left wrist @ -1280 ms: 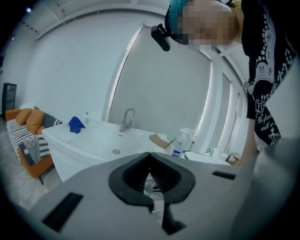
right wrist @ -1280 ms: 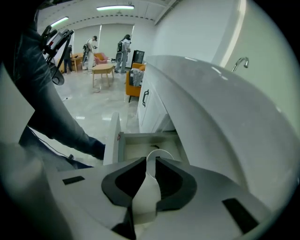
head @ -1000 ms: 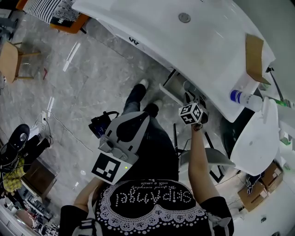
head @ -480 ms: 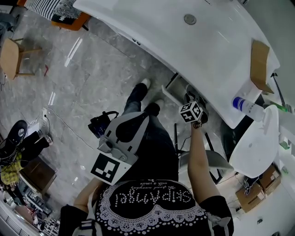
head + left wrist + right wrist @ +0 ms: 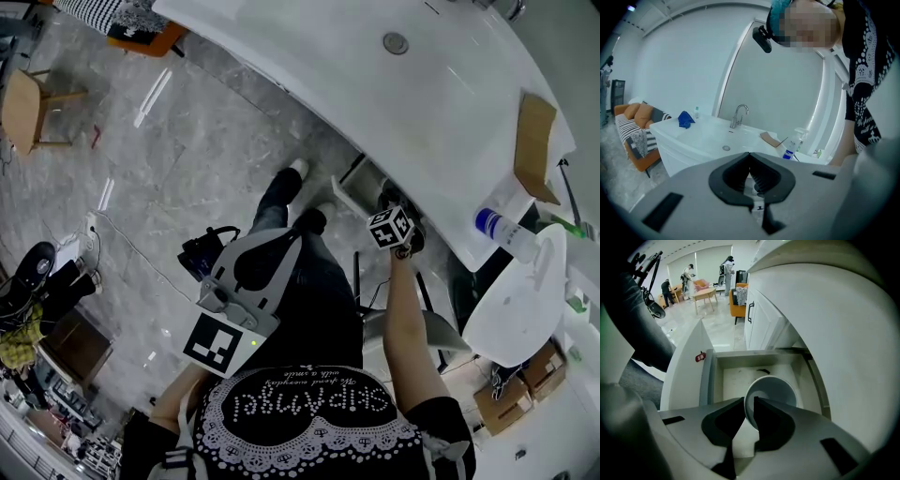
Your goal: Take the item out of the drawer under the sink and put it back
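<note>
You have a white round cup (image 5: 776, 390), a white box-shaped drawer (image 5: 733, 379), and grey veined stone floor (image 5: 187, 141).

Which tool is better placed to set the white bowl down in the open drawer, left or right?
Right. The right tool grips the white bowl by its rim, directly above the open drawer. The left tool is shut, empty, and faces the sink top instead.

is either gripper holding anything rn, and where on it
The right gripper holds a white cup by its rim, one jaw inside, one outside, over the open drawer. The left gripper is shut and empty.
</note>
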